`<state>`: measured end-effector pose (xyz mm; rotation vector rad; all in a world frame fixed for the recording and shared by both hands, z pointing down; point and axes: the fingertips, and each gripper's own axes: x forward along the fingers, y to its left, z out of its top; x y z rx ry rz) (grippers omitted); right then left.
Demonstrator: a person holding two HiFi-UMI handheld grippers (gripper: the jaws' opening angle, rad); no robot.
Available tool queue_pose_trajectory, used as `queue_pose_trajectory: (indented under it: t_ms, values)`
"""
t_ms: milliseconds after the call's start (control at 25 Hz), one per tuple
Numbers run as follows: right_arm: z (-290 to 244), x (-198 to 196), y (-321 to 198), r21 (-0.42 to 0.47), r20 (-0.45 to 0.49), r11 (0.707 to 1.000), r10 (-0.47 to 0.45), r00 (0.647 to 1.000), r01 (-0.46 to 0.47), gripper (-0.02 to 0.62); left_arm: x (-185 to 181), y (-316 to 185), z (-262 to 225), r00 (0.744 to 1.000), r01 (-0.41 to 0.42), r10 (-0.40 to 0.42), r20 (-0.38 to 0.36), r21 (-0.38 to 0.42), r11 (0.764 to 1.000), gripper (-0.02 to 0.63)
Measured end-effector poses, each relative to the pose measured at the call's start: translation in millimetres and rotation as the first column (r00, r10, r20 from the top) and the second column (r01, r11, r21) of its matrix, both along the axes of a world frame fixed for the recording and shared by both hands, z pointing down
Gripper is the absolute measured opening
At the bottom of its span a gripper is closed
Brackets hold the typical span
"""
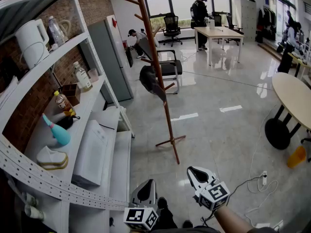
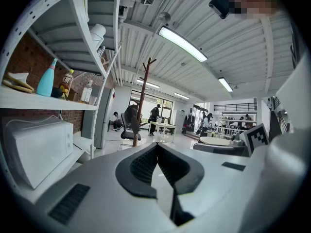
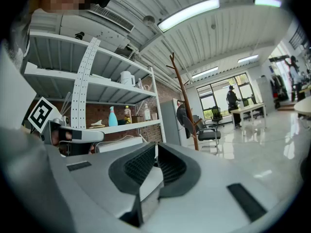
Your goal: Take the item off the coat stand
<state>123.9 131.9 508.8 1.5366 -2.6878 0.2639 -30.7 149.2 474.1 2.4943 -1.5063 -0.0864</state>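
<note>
1. Noting the shelf (image 1: pixel 73 47) first: it fills the left of the head view and holds bottles and a kettle. It plays no part in the task.
2. Stand (image 1: pixel 166 115): a brown pole with pegs, running from top centre down to its feet at mid-frame on the floor (image 1: pixel 218 130). Its long axis is upright, though it reads as a slant in this view.
3. Item (image 1: pixel 148 77): a dark soft thing hung on a peg partway up the pole, just left of it in the upper centre. It hangs lengthwise along the pole. I cannot tell whether it is a bag or a garment.
4. Left gripper (image 1: pixel 146 184): at bottom centre, with jaws pressed together on nothing.
5. Right gripper (image 1: pixel 193 171): just to its right and slightly higher in frame, also pressed together and empty.
6. Key relation: the item lies straight up-frame from both grippers, well apart, with open floor between. The right gripper looks marginally nearer to the stand. Judgement: walk closer, then spread the jaws before reaching.
</note>
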Motion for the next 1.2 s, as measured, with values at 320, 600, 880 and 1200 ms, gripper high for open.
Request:
queue_pose_trajectory:
  t_ms: [320, 600, 880, 1200]
  values:
    - [-9, -23, -85, 0.012, -0.012, 0.999, 0.030, 0.999, -0.029, 0.021, -25, -91, -3, 1.000, -0.031, 0.031, 0.002, 0.010, 0.999, 0.008]
    - [-22, -44, -152, 0.024, -0.023, 0.998, 0.060, 0.998, -0.060, 0.021, -45, -162, -9, 0.998, -0.061, 0.062, -0.016, 0.016, 0.998, 0.008]
    - [-28, -73, -202, 0.031, -0.011, 0.997, 0.066, 0.998, -0.066, 0.021, -66, -211, -23, 0.997, -0.077, 0.078, -0.021, 0.049, 0.996, 0.008]
    - [-27, -104, -249, 0.037, 0.003, 0.995, 0.088, 0.996, -0.088, 0.021, -97, -248, -18, 0.994, -0.111, 0.112, -0.014, 0.040, 0.993, 0.008]
